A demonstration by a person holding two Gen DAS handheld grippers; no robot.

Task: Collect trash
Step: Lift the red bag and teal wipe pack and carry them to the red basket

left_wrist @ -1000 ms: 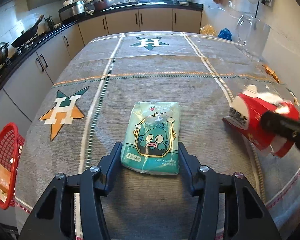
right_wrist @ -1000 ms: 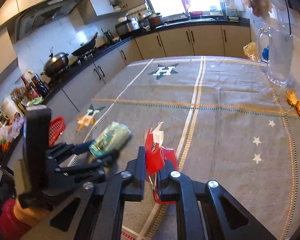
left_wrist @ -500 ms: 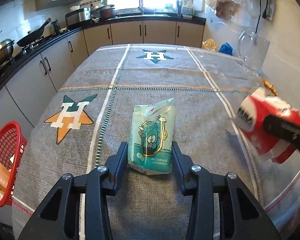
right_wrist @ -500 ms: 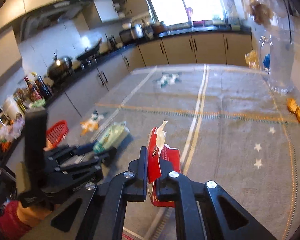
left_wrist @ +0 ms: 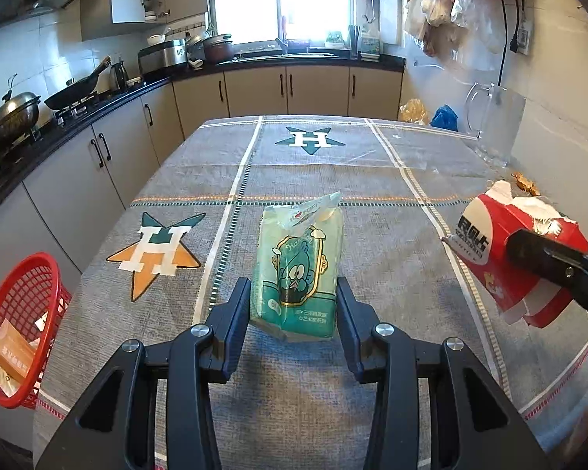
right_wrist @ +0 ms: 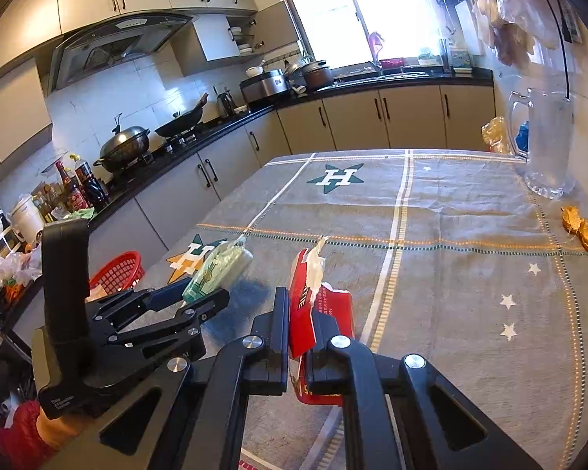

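Note:
My left gripper [left_wrist: 293, 305] is shut on a green tissue pack [left_wrist: 300, 270] with a cartoon face, lifted off the grey tablecloth and tilted up. The same green tissue pack [right_wrist: 215, 270] shows in the right wrist view between the left gripper's fingers [right_wrist: 205, 301]. My right gripper [right_wrist: 300, 323] is shut on a torn red paper carton [right_wrist: 317, 305], held above the table. In the left wrist view that red carton [left_wrist: 505, 258] hangs at the right with a black finger across it.
A red mesh basket [left_wrist: 19, 329] with an orange packet inside sits beyond the table's left edge. A clear plastic pitcher [right_wrist: 545, 145] stands at the far right, with orange scraps [right_wrist: 578, 225] near it. Kitchen counters with pots run along the left.
The left jaws closed on the green pack and raised it off the cloth, tipping it up. The right gripper lifted the red carton higher. Both views tilted upward.

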